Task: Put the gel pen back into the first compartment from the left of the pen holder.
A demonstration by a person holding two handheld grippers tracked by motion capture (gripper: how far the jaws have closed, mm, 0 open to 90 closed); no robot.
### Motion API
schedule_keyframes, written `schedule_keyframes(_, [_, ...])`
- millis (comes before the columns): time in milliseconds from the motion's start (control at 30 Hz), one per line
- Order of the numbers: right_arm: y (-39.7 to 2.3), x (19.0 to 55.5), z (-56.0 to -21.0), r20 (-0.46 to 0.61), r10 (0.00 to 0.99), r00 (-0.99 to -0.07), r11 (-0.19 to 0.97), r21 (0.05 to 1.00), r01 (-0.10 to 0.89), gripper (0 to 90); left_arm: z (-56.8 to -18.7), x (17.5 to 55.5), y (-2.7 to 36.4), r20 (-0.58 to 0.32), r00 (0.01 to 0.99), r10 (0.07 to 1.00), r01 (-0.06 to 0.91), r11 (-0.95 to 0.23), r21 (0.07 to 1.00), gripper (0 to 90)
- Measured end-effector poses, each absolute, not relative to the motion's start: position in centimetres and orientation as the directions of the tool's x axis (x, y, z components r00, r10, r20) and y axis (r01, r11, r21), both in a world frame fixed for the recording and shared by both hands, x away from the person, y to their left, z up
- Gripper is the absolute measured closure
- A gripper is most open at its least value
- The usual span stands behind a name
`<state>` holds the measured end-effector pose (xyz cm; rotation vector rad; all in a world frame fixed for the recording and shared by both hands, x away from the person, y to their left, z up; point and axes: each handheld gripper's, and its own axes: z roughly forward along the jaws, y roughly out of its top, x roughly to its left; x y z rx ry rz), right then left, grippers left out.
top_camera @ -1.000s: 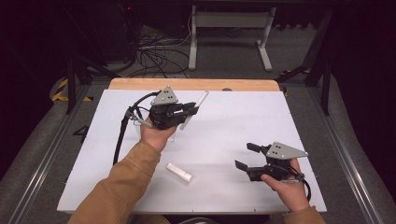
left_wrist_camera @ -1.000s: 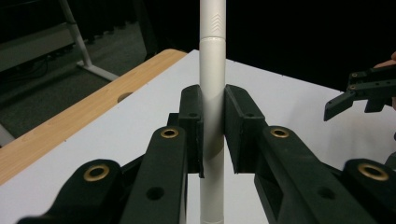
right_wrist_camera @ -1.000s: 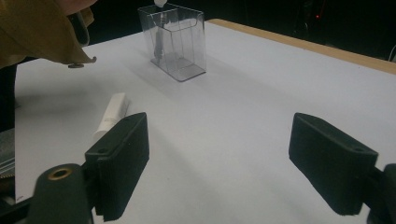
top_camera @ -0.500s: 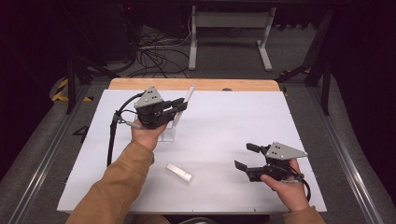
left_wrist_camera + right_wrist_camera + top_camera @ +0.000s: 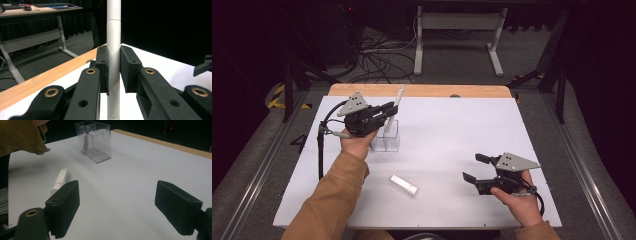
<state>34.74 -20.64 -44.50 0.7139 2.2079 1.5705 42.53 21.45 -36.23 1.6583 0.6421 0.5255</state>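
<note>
Left gripper (image 5: 388,108): black body, grey three-cornered plate on top with small dark holes, black cable looping off the back down along the sleeve. Right gripper (image 5: 473,167): same build, grey plate, cable curling by the wrist. Up close the jaws are matte black blocks on black link arms with brass-coloured bushings at the pivots and small round holes in the links. Pad (image 5: 129,67) faces look flat, possibly rubber-lined, hard to tell. Person wears a tan long sleeve (image 5: 332,195), cuff at the wrist; same tan at the right wrist.
</note>
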Motion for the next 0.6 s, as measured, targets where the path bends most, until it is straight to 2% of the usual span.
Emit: schedule_keyframes(600, [-20.5, 34.8, -44.6, 0.016, 0.575, -0.818, 0.268, 0.941, 0.207, 20.8, -37.2, 43.5, 22.7, 0.023, 0.669, 0.743, 0.116, -0.135, 0.984, 78.4])
